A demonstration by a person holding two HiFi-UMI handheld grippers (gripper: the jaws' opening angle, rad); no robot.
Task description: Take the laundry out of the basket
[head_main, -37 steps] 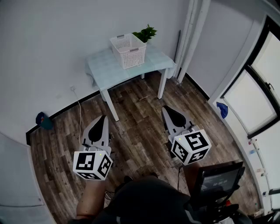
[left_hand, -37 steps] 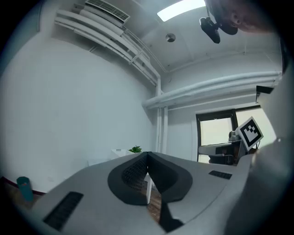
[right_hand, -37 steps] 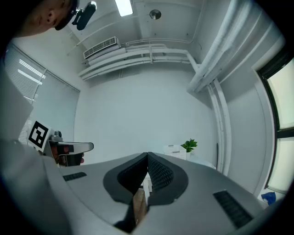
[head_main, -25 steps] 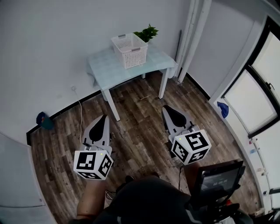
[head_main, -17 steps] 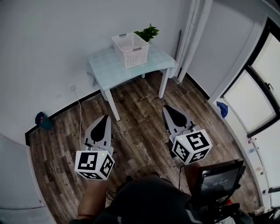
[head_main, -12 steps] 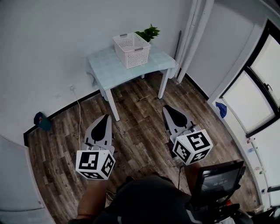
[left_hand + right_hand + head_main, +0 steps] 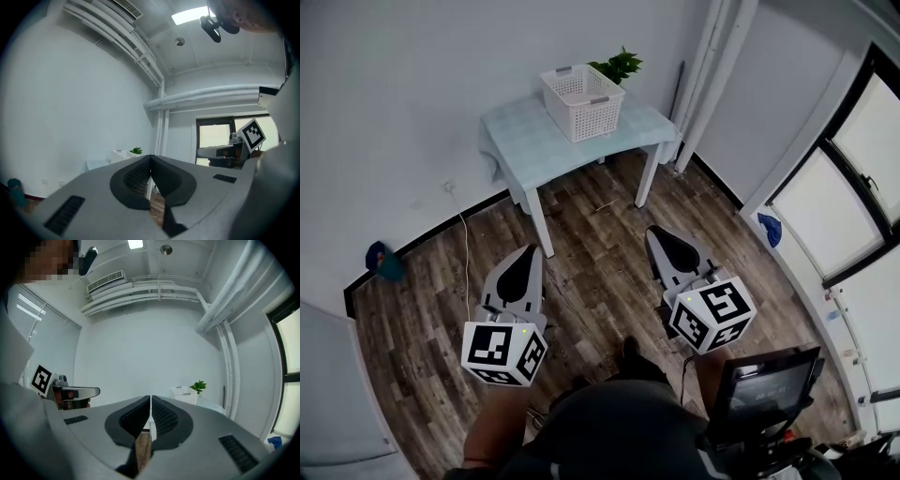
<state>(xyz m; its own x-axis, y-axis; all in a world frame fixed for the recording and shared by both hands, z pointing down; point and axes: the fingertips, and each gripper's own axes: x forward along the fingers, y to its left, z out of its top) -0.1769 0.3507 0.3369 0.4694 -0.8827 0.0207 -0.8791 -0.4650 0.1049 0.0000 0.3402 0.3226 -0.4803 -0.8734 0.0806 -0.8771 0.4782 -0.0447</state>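
- here, both claws are held out level above the wooden floor (image 7: 591, 281), on the near side of the room.
- the left claw (image 7: 528, 251) is clenched, its jaw tips meeting with nothing between them.
- the right claw (image 7: 653, 232) is clenched too and carries nothing; it sits to the right of the left claw, with bare boards between them.
- the white basket (image 7: 582, 101) stands on the far right part of the pale green worktop (image 7: 530, 141), close to the far wall and well apart from both claws.
- what lies inside the basket cannot be made out.
- a green plant (image 7: 617, 66) shows just behind the basket.
- a blue thing (image 7: 382, 261) lies on the floor by the left wall, and a white cable (image 7: 461, 234) hangs near it.
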